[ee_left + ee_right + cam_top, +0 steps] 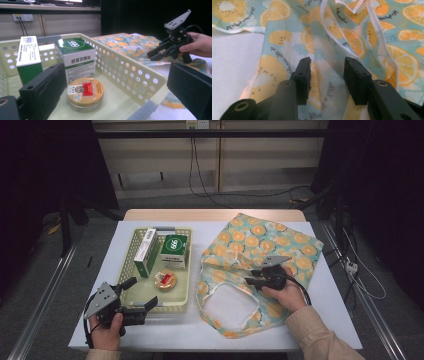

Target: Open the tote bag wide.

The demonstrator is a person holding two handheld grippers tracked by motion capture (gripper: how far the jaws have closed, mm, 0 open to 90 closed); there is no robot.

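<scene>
right gripper [256,276] on bag, left gripper [141,298] waiting at basket
orange-print bag [260,245] on counter's right half; right jaws part open over a fabric fold, nothing pinched; close on one layer, lift the mouth. left jaws wide, empty, at basket [131,262] near edge.

The fruit-print bag [352,37] runs off every edge of the right gripper view. In the left gripper view, the round tin [85,93] has lid print too small to read, and the tall green box [28,58] sits half behind a black jaw.
</scene>
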